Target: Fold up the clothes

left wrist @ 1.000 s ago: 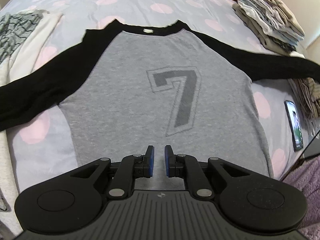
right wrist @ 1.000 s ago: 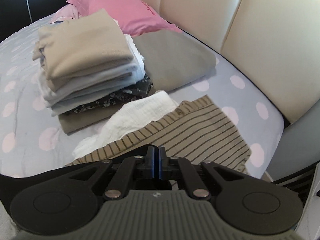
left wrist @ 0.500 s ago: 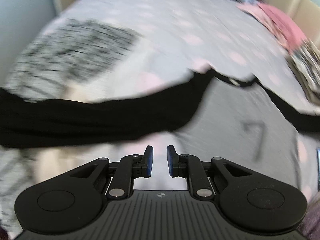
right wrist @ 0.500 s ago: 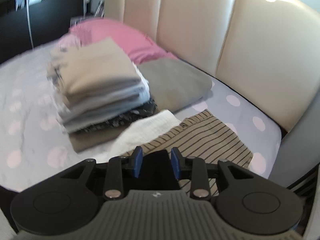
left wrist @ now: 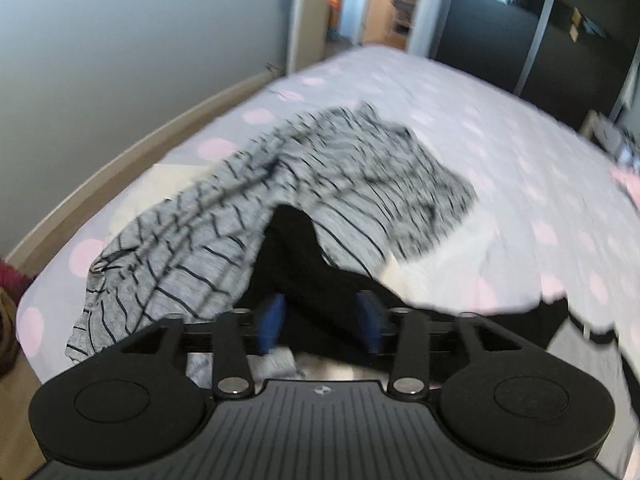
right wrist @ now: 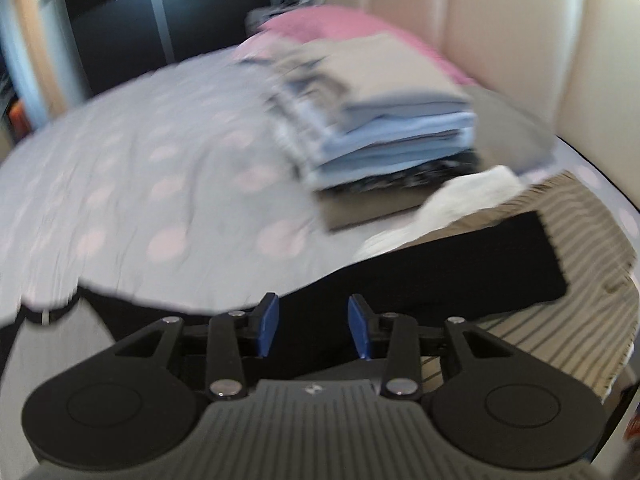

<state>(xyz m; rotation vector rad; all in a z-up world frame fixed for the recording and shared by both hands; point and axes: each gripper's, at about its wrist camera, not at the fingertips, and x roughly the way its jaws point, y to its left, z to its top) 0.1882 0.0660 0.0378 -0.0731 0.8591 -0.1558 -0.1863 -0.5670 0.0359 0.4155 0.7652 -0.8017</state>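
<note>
1. Pink-dotted grey bedding (left wrist: 500, 128) covers a wide bed, with a padded cream headboard (right wrist: 520, 40) at one end and dark wardrobe doors beyond; both views are smeared with motion blur.

2. Laid out on the bed is a grey shirt with black sleeves. Its grey body and black neckline show only at the frame edges, while each sleeve runs outward toward one gripper.

3. Left gripper (left wrist: 320, 322): its blue pads stand wide apart, and the left black sleeve (left wrist: 292, 248) passes between them. Whether the pads touch the cloth I cannot tell; nothing is pinched. That sleeve's end lies over a crumpled grey striped garment (left wrist: 192, 248).

4. Right gripper (right wrist: 312, 328): also spread wide, with the right black sleeve (right wrist: 460, 264) running between and beyond the pads, its cuff resting on a tan striped garment (right wrist: 580, 320). Again no grip is visible.

5. Finished work is on show: a neat stack of folded clothes (right wrist: 392, 120) sits near the headboard, beside a white cloth (right wrist: 460, 200).

6. My judgement: the shirt lies spread flat with both sleeves stretched out, so its folding is still to come, and the striped pieces remain loose. Several items are folded; at least these three are left.
</note>
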